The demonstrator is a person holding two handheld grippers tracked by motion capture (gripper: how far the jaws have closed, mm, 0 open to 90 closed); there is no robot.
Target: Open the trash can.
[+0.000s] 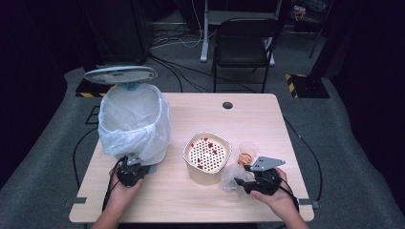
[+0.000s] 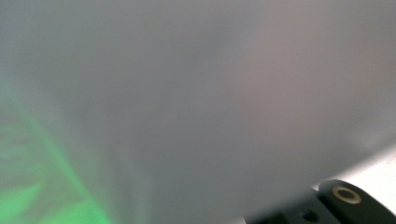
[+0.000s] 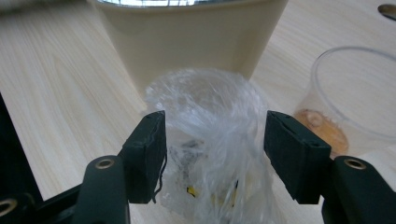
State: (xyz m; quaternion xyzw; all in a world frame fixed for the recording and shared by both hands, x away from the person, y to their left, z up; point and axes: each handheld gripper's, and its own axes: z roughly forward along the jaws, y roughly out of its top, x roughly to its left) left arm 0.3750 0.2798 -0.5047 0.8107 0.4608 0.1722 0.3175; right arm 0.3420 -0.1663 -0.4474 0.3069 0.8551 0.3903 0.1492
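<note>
two grippers work the counter [image 1: 267, 114]: the left gripper [image 1: 132, 171], jaws together, sits at the bin [image 1: 135, 119] foot at nine o'clock; the right gripper [image 3: 212, 154] has jaws apart around the crumpled wrap [image 3: 210, 140] at five o'clock. squeeze centred before lifting. the right gripper view shows the pads not yet pressing.

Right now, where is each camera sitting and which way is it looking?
High view: above the person's side of the table, looking forward and down; both forearms, the left gripper and the right gripper show.
Left gripper view: rides the left gripper, pressed close to the white bin liner; a black jaw corner shows.
Right gripper view: rides the right gripper, looking along its jaws at the crumpled plastic wrap.
Shared: high and right gripper views both show the cream bowl and clear cup.
</note>
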